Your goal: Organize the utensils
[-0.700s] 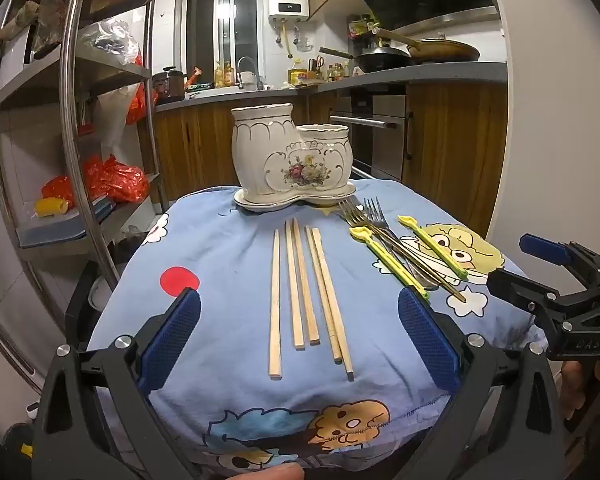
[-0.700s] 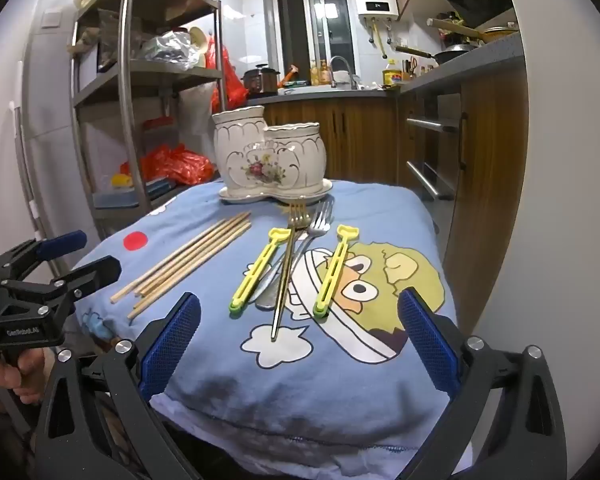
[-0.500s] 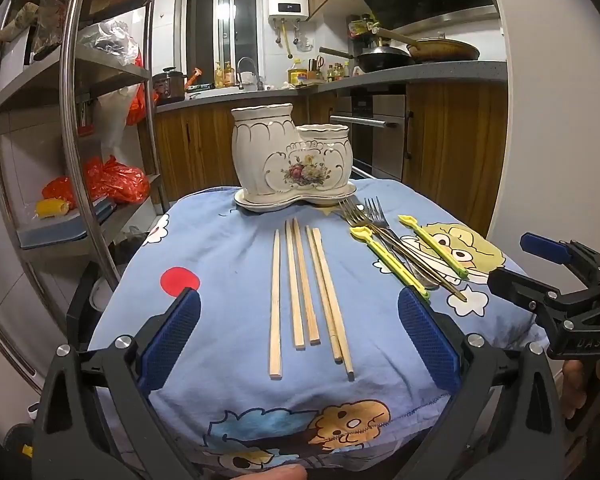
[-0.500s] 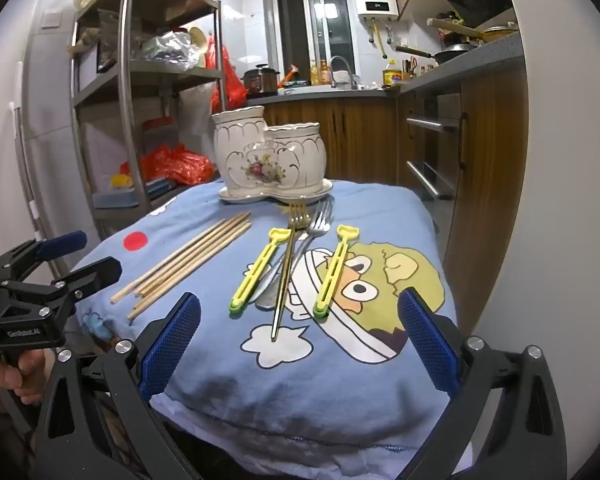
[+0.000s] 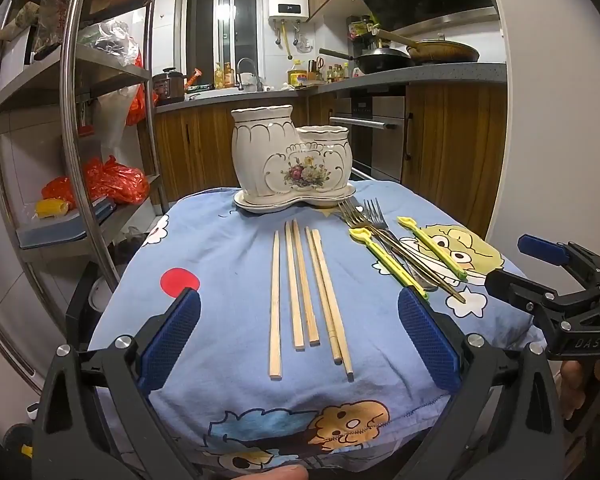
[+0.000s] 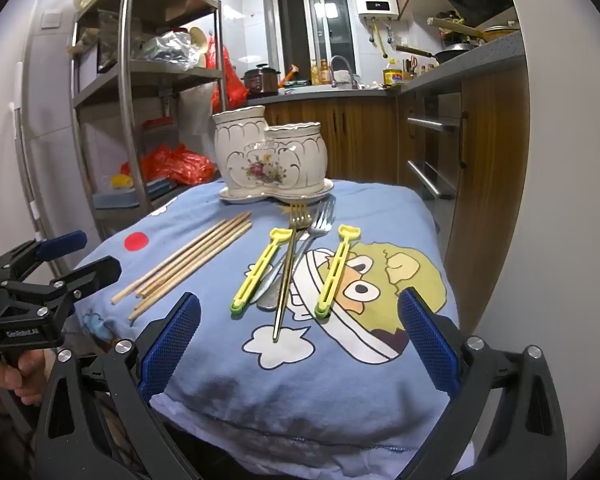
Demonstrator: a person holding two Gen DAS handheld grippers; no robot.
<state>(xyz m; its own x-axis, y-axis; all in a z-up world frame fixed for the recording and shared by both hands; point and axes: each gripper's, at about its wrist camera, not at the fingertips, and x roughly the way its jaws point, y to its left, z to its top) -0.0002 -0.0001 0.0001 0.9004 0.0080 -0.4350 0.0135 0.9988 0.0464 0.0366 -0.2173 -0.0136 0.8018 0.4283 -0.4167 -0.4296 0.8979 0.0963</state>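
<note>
Both the left gripper (image 5: 298, 332) and right gripper (image 6: 298, 334) hung wide apart and empty, and the thin wooden chopsticks (image 5: 308, 288) lying flat before the white floral ceramic two-pot holder (image 5: 292, 160) risked slipping any pinch.

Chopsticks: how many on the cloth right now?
5, side by side on the blue cloth left of the forks: one alone at far left, a middle pair, a right pair. None look hidden.
</note>
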